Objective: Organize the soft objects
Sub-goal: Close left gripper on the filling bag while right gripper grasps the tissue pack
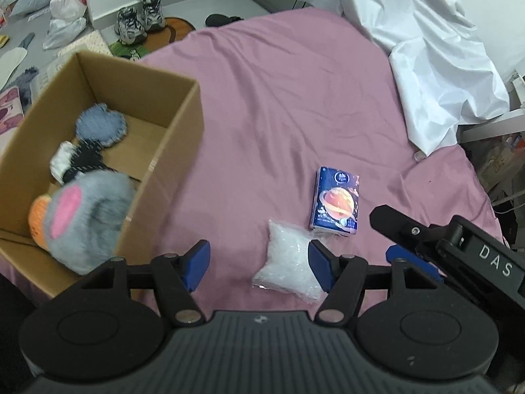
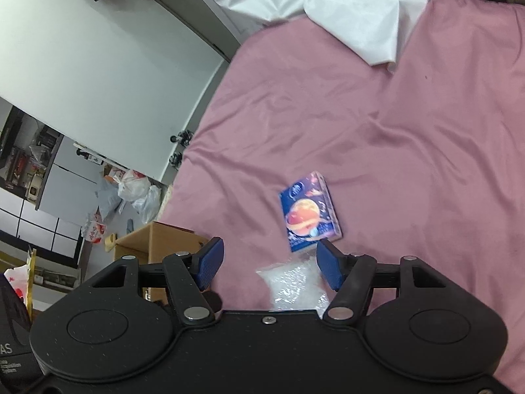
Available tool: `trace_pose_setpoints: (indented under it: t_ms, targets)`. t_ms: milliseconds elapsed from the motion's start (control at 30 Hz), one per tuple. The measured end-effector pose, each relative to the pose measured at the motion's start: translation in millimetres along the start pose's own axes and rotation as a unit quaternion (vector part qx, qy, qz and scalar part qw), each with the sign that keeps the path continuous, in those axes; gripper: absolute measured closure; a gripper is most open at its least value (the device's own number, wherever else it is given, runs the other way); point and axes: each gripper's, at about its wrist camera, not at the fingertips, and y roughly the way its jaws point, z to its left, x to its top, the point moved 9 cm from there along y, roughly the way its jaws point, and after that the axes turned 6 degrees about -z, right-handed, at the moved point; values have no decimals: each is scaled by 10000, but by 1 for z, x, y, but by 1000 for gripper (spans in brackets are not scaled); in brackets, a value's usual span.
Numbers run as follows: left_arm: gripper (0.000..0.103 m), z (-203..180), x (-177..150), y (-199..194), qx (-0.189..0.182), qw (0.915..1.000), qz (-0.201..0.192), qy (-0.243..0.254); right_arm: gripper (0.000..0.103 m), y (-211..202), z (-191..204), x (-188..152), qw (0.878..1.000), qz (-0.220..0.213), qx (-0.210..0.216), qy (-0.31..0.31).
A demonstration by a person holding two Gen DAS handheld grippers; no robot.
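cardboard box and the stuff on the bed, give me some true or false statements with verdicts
1. The cardboard box holds a grey plush toy. True.
2. The blue tissue pack lies inside the box. False: it lies on the pink sheet, outside the box.
3. A clear plastic pouch lies beside the tissue pack. True.
4. The left tongs grip the plush toy. False: they are open, with nothing held.
5. The bed is covered by a green sheet. False: it is pink, with white fabric at its far edge.
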Motion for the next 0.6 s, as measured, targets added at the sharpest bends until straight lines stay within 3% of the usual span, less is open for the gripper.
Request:
trace_pose_setpoints:
  t_ms: [433, 600]
  targets:
    - [49, -9, -25, 60, 19, 9975, 518, -475, 40, 32, -25, 0, 9992, 265, -120, 284]
    - [52, -6, -28, 75, -179, 9948, 667, -744, 40, 46, -26, 0, 9992, 270, -215, 185]
